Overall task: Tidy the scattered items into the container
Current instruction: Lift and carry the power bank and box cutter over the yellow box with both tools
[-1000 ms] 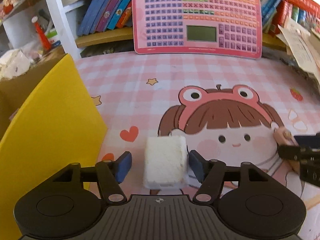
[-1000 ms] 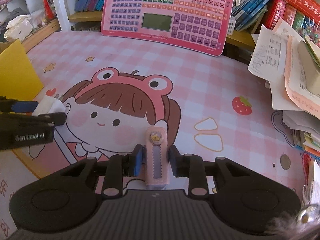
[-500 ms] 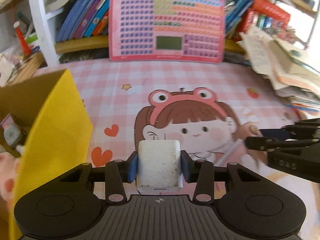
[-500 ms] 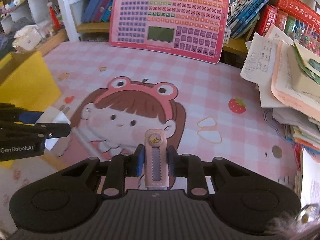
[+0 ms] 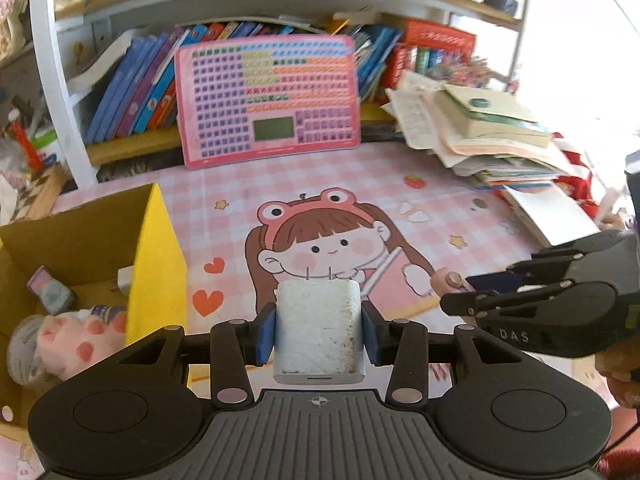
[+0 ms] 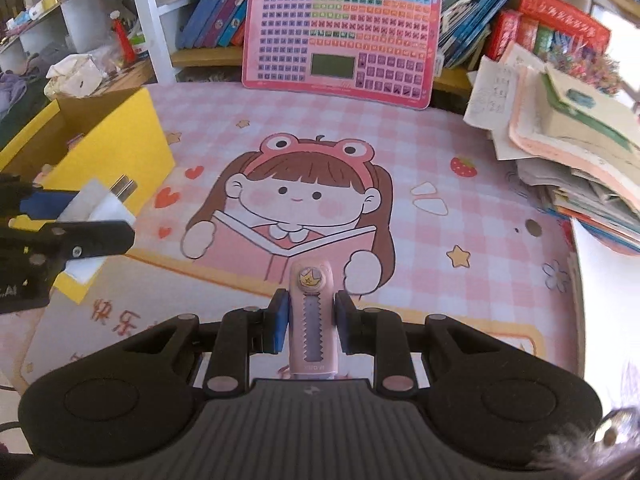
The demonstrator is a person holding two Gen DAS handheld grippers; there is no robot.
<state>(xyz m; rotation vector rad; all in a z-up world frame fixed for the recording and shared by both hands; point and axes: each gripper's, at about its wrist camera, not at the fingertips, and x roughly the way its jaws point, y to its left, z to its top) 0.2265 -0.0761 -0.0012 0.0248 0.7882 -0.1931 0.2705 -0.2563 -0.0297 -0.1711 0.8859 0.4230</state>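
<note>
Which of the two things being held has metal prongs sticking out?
The white square plug charger in the left gripper. The pink slim eraser case in the right gripper has none.

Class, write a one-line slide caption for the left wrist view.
Left gripper holds a white charger plug beside the yellow box, while the right gripper carries a pink item.

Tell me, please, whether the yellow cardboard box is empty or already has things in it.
Not empty: the yellow cardboard box holds a pink-spotted plush toy and a small grey gadget.
</note>
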